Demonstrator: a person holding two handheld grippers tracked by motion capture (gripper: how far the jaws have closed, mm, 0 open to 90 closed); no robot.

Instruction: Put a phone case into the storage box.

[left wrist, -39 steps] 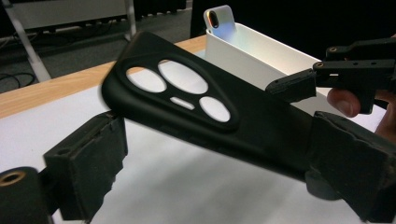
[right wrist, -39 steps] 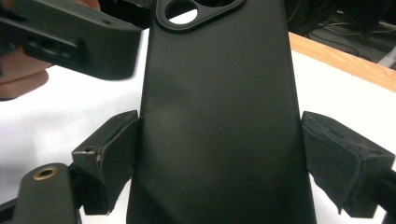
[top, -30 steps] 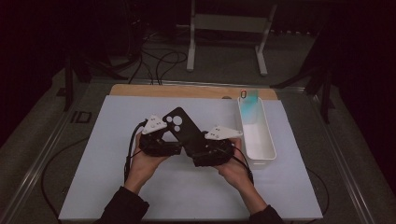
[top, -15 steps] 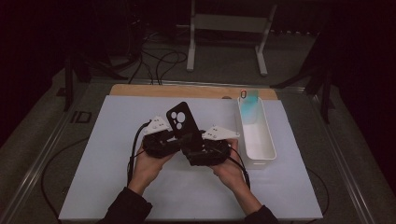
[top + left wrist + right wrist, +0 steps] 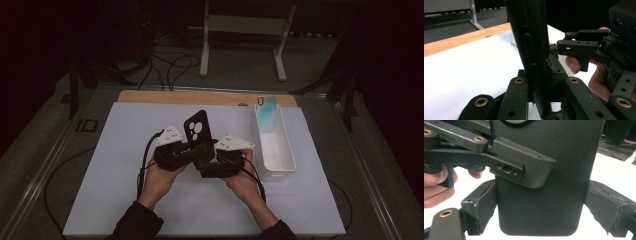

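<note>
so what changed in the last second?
The black phone case tipped up from lying low between the grippers to standing on end. The left gripper has just been closing and now pinches the case's edges; the right gripper clamps its sides. The white bin and both hands kept their places.

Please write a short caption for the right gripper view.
Black plastic phone case standing upright, clamped between the right gripper fingers.

A black phone case [image 5: 197,131] with round camera holes stands upright above the white mat, held off it.
</note>
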